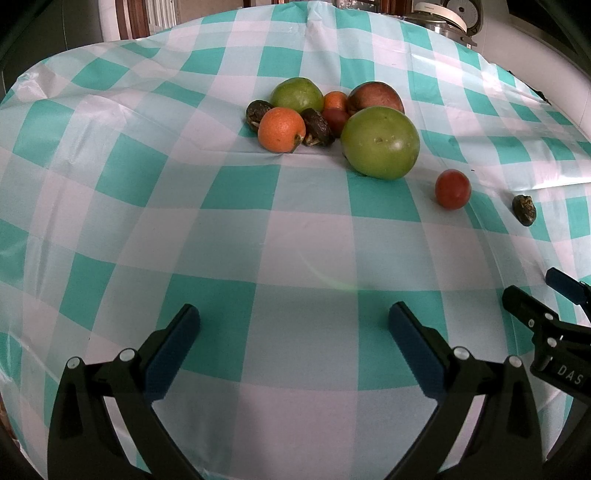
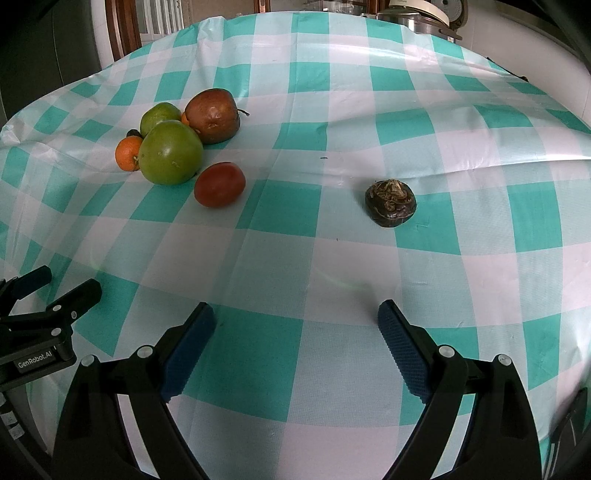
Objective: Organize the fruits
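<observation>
A heap of fruit lies mid-table: a big green fruit [image 1: 379, 142] [image 2: 171, 153], a second green one [image 1: 297, 95] [image 2: 159, 115], a red-brown apple [image 1: 375, 98] [image 2: 213, 115], an orange [image 1: 281, 130] [image 2: 128, 153], a second orange [image 1: 335, 100] and dark wrinkled fruits [image 1: 316, 127]. A red tomato [image 1: 452, 189] [image 2: 219, 184] sits just right of the heap. One dark wrinkled fruit [image 1: 524, 209] [image 2: 390, 202] lies alone farther right. My left gripper [image 1: 293, 325] is open and empty, near the front edge. My right gripper [image 2: 295, 323] is open and empty, short of the lone dark fruit.
The table wears a teal-and-white checked cloth [image 1: 236, 192] [image 2: 332, 110]. Kitchen appliances [image 1: 443, 14] [image 2: 424, 14] stand behind the far edge. The right gripper shows at the right of the left wrist view [image 1: 543, 314]; the left gripper shows at the left of the right wrist view [image 2: 48, 299].
</observation>
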### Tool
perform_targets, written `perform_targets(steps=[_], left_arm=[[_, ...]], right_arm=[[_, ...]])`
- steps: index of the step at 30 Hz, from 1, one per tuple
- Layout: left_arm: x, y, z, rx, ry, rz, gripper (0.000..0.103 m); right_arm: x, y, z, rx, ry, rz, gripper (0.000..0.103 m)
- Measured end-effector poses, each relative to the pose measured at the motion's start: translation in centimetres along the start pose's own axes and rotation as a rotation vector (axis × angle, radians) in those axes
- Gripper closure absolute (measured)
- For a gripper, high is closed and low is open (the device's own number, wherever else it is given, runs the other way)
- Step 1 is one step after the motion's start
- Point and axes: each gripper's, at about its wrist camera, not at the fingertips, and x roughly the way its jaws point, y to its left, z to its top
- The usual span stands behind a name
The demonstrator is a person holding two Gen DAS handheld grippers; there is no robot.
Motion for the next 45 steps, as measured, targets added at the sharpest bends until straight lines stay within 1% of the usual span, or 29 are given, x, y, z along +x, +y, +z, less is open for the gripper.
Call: perform_targets(steps=[42, 43, 45], left_arm=[[0.02, 0.01, 0.0, 0.0, 0.0, 0.0, 0.001], [0.01, 0.01, 0.01, 0.0, 0.0, 0.0, 0.001], [0.02, 0.0, 0.0, 0.0, 0.0, 0.0, 0.001]], right_arm=[[-0.05, 0.05, 0.05, 0.001, -0.001, 0.0, 0.015], [-0.06, 0.12, -0.03, -0.008, 0.0, 0.003, 0.015], [-0.01, 0.07, 0.16, -0.062, 0.038, 0.037, 0.015]])
